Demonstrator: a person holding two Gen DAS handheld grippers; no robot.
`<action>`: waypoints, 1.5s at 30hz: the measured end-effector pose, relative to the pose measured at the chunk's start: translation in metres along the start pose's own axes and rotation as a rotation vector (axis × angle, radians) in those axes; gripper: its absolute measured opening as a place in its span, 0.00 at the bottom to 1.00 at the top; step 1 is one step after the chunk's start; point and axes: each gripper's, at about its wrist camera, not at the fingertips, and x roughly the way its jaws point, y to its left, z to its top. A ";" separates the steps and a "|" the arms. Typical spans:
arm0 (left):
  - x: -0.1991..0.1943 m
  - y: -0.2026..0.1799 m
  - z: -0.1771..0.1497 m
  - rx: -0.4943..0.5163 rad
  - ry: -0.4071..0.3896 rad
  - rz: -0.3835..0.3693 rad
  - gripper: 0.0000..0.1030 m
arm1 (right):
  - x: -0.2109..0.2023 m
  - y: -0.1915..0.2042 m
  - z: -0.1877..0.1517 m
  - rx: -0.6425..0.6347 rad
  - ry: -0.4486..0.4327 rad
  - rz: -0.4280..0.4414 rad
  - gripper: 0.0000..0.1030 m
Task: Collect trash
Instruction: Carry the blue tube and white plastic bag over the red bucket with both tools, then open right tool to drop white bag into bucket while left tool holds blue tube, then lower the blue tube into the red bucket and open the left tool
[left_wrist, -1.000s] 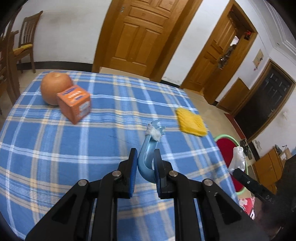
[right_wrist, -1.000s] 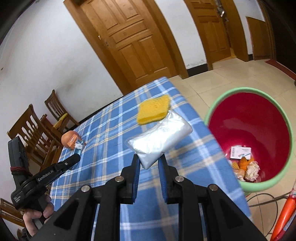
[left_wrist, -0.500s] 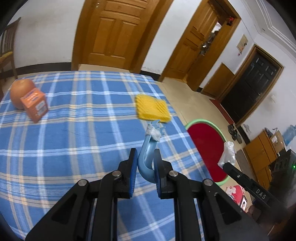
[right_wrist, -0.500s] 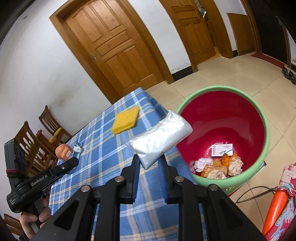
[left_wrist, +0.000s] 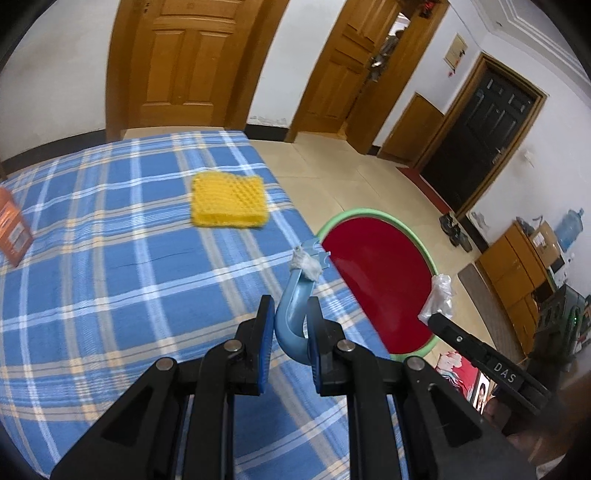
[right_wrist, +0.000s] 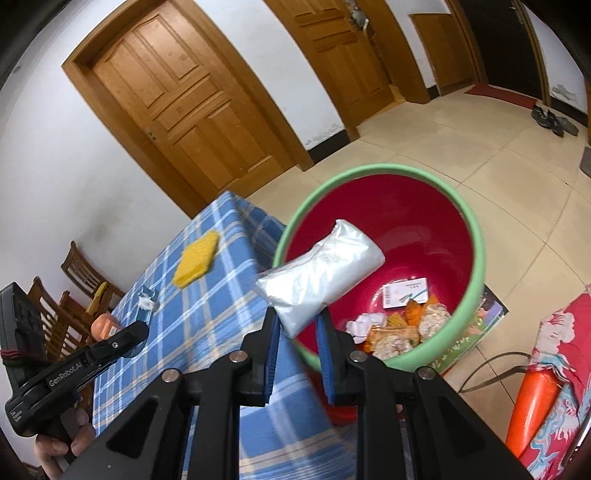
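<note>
My left gripper (left_wrist: 290, 315) is shut on a curved blue plastic piece (left_wrist: 293, 299) with a white wad at its tip, held above the table's right edge. My right gripper (right_wrist: 297, 321) is shut on a silvery plastic bag (right_wrist: 320, 275), which hangs over the near rim of the red bin (right_wrist: 391, 229) with a green rim. Several scraps and a white label lie in the bin's bottom (right_wrist: 399, 317). In the left wrist view the bin (left_wrist: 380, 280) stands on the floor beside the table, and the right gripper's finger (left_wrist: 476, 350) shows with the bag's end (left_wrist: 437, 297).
A yellow sponge (left_wrist: 229, 201) lies on the blue checked tablecloth (left_wrist: 110, 258), and an orange box (left_wrist: 13, 229) sits at the left edge. An orange fruit (right_wrist: 105, 326) and wooden chairs (right_wrist: 77, 273) show at the far left. A hand (right_wrist: 62, 445) holds the left gripper (right_wrist: 142, 325).
Both grippers have moved from over the table toward the red bin, each keeping its load. The silvery bag has gone from above the cloth to above the bin's rim.
</note>
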 end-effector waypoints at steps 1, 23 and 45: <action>0.002 -0.004 0.002 0.006 0.003 -0.002 0.16 | 0.000 -0.004 0.000 0.006 0.000 -0.005 0.22; 0.048 -0.050 0.011 0.096 0.065 -0.056 0.16 | 0.003 -0.046 0.010 0.096 -0.015 -0.061 0.27; 0.088 -0.089 0.014 0.172 0.116 -0.081 0.30 | -0.017 -0.073 0.019 0.164 -0.078 -0.113 0.40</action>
